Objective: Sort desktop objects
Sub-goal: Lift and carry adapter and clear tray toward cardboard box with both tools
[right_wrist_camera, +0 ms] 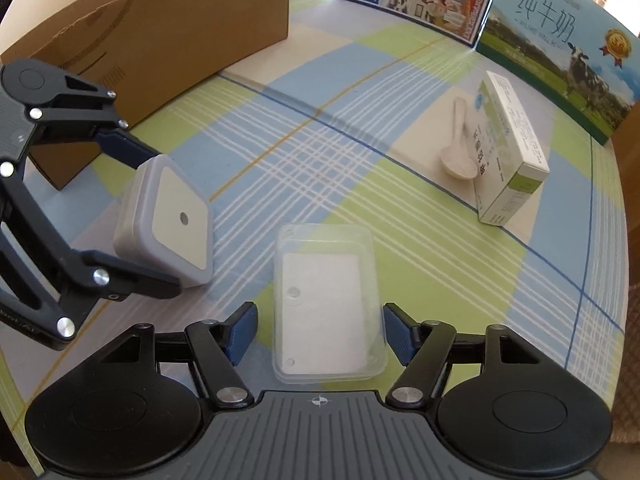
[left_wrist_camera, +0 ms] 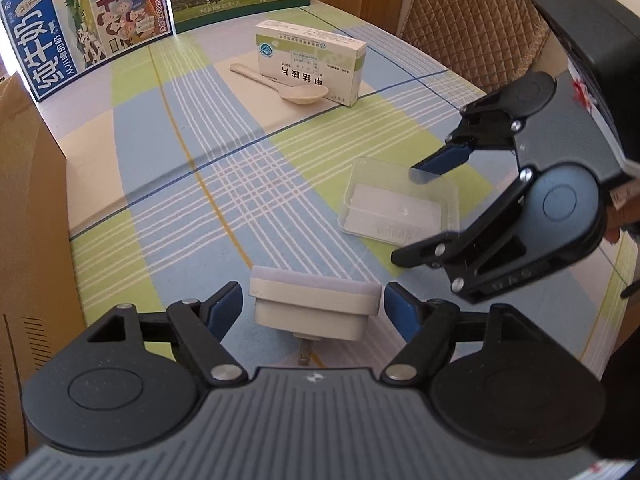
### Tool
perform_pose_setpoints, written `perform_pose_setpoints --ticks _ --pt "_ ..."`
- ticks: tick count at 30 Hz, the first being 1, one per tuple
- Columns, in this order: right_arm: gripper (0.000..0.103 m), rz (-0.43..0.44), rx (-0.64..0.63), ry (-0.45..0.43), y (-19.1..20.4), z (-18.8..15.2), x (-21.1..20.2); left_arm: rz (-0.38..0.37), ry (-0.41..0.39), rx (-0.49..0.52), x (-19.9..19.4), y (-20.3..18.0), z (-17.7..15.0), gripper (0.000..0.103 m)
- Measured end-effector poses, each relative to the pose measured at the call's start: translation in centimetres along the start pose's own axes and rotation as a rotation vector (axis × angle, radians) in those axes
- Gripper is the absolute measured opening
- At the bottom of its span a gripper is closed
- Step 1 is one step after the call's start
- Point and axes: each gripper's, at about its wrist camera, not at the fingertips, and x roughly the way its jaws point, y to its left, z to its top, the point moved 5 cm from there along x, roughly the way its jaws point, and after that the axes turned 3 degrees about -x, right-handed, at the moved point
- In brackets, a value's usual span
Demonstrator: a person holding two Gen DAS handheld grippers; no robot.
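We have the white plug adapter [right_wrist_camera: 164, 220] sitting between the fingers of our left claw [left_wrist_camera: 314, 308], which stands wide open and grips nothing. Just beside the adapter lies the clear plastic tray [right_wrist_camera: 328, 312], framed by our right claw [right_wrist_camera: 318, 334], also spread open and empty. The tray may slide or buckle if squeezed; the adapter could tip on its prongs. Well beyond the tray: medicine box [right_wrist_camera: 508, 152], spoon [right_wrist_camera: 458, 152], cardboard box [right_wrist_camera: 160, 40] on the desk [right_wrist_camera: 320, 132].

My left gripper [left_wrist_camera: 313, 307] brackets the night-light plug [left_wrist_camera: 314, 307], seemingly without contact; right gripper [left_wrist_camera: 408, 216] hangs spread over the clear tray [left_wrist_camera: 398, 204].
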Motion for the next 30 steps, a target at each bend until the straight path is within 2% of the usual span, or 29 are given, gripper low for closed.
perform_pose_setpoints --ticks 7,9,11,13,20,26,30 --pt "0.065 -0.003 0.002 0.003 -0.1 -0.3 0.0 0.016 -0.002 0.017 0.5 -0.5 0.0 0.073" --pt "0.065 -0.001 0.004 0.003 -0.2 -0.3 0.0 0.014 0.004 0.017 0.7 -0.6 0.0 0.069" --pt "0.063 -0.002 0.004 0.0 -0.3 -0.2 -0.1 0.019 0.001 0.036 0.6 -0.7 0.1 0.063" --pt "0.055 -0.005 0.004 0.003 -0.3 -0.3 0.0 0.025 0.008 0.03 0.6 -0.7 0.1 0.062" --pt "0.054 -0.014 0.025 -0.019 -0.6 -0.3 -0.7 0.051 0.031 0.013 -0.1 -1.0 0.1 0.062" --pt "0.054 -0.032 0.089 -0.074 -1.3 0.4 -2.3 0.046 -0.012 -0.001 -2.1 -1.4 0.9 0.062" --pt "0.054 -0.045 0.085 -0.087 -1.2 0.7 -3.1 0.043 -0.035 -0.004 -3.6 -1.5 1.5 0.062"
